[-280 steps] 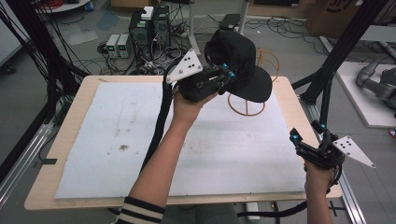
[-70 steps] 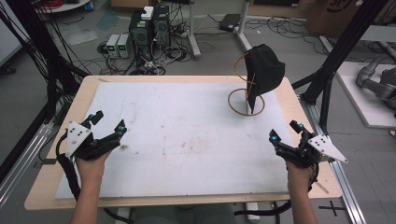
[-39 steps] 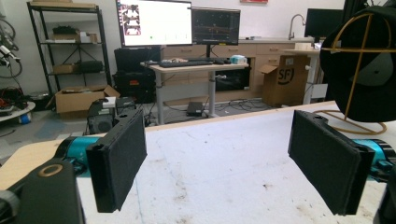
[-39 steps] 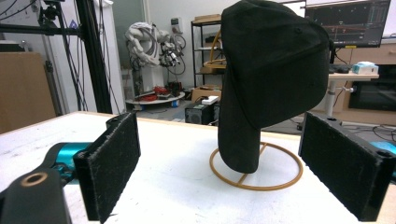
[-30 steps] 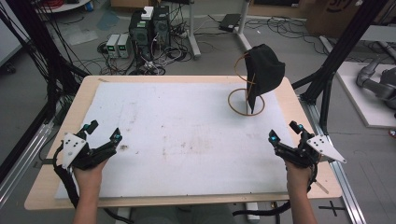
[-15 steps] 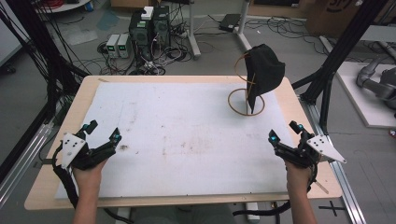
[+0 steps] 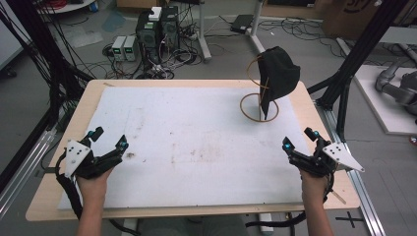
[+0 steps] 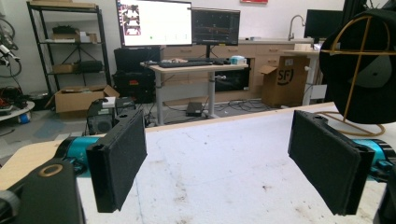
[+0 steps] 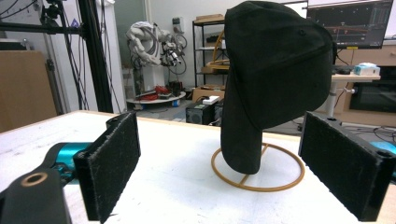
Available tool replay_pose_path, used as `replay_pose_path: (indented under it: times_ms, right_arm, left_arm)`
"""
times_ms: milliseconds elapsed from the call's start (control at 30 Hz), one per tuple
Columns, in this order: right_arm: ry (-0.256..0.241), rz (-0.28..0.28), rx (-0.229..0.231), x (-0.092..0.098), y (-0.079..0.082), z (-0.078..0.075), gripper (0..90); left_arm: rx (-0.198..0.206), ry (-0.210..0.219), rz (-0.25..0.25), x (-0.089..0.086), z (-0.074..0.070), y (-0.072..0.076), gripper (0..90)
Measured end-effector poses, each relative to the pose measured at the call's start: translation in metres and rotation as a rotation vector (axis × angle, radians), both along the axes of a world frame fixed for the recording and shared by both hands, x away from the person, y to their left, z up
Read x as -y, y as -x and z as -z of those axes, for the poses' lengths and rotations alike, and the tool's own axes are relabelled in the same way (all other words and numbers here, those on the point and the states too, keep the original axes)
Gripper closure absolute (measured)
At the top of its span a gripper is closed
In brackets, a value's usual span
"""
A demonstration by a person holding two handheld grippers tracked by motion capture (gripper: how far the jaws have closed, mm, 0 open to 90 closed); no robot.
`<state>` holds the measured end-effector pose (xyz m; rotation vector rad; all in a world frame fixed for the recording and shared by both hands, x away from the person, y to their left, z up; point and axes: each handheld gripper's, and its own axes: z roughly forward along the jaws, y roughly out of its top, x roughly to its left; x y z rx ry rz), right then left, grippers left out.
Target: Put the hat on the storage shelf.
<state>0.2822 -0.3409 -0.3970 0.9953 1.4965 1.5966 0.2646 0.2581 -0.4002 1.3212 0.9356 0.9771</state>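
Observation:
A black cap hangs on a gold wire stand at the table's far right, its brim pointing down. The right gripper view has the cap straight ahead over the stand's ring base. My left gripper rests open near the front left edge of the white mat, nothing between its pads. My right gripper is open at the front right, well short of the stand. In the left gripper view the cap sits at the far right.
The wooden table frames the white mat, which has faint stains mid-way. Black frame posts stand to the right and left. Computers and cables lie on the floor beyond the far edge.
Long before, my left gripper held the cap at the stand; now the cap hangs there and the gripper is back at the front left. Over the last second nothing has visibly moved.

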Motion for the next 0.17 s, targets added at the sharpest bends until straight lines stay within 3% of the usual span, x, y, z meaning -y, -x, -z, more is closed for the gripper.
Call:
replay_pose_path:
  times_ms: [167]
  right_arm:
    - [-0.001, 0.001, -0.003, -0.0001, 0.0004, -0.0005, 12.3]
  left_arm:
    - [0.001, 0.001, 0.003, 0.0005, -0.0002, -0.0001, 19.7]
